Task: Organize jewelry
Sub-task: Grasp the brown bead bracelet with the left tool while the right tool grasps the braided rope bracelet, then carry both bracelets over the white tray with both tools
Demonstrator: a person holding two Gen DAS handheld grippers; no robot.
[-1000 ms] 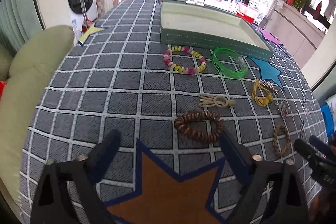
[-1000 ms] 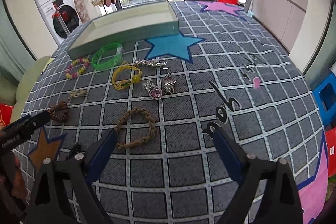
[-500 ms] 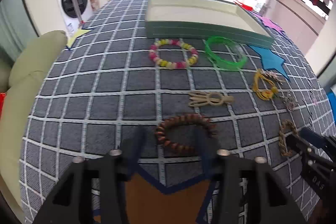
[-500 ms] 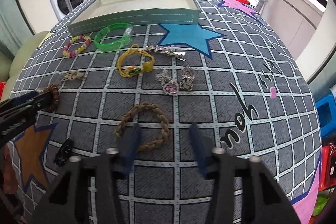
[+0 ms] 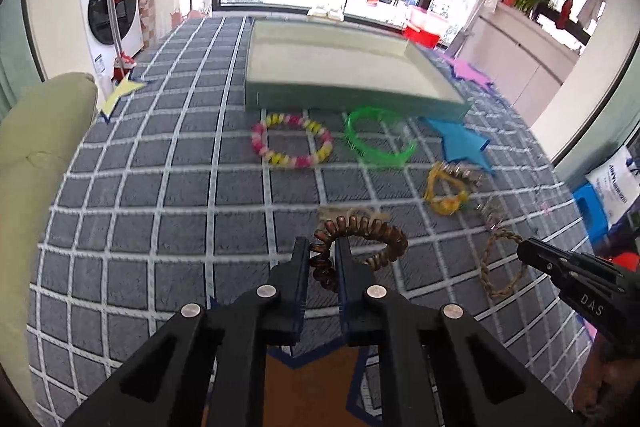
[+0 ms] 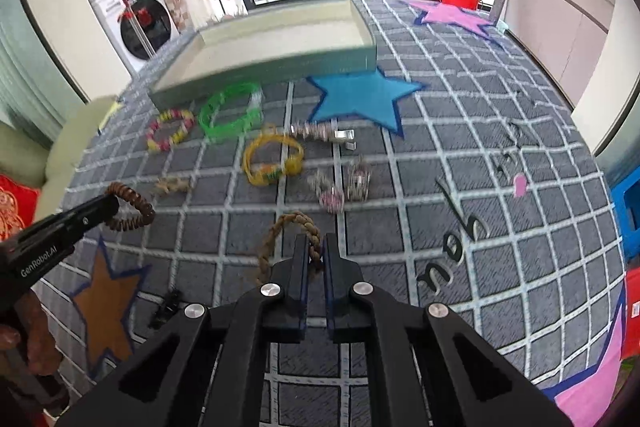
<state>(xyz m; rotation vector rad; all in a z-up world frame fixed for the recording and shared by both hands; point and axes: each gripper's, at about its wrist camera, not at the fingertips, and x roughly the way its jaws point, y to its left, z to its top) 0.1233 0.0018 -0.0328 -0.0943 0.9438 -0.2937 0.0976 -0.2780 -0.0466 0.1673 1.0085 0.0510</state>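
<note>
Early stage. The tray point(image 5: 352, 103) at the far side of the tabletop point(image 5: 160, 195) shows nothing inside it; no jewelry put away yet.

Left tool point(image 5: 322, 259) has just been closing and is now clamped on the near-left part of the brown coil bracelet point(image 5: 362, 231). Right tool point(image 6: 316, 257) has likewise just closed, pinching the braided tan bracelet point(image 6: 280, 227). Both pieces look barely lifted off the cloth, if at all; can't tell for sure.

Left lying near the tray's front wall: pink-yellow bead bracelet point(image 5: 292, 143), green bangle point(image 5: 378, 139). Further right and nearer: yellow cord bracelet point(image 6: 274, 159), silver clip point(image 6: 322, 134), heart charms point(image 6: 340, 185), small tan hairpin point(image 6: 173, 185), black clip point(image 6: 166, 307) near the orange star.

Judgement: two of about nine pieces gripped, none delivered. Remaining: carry both to the tray, release, repeat for the rest.
</note>
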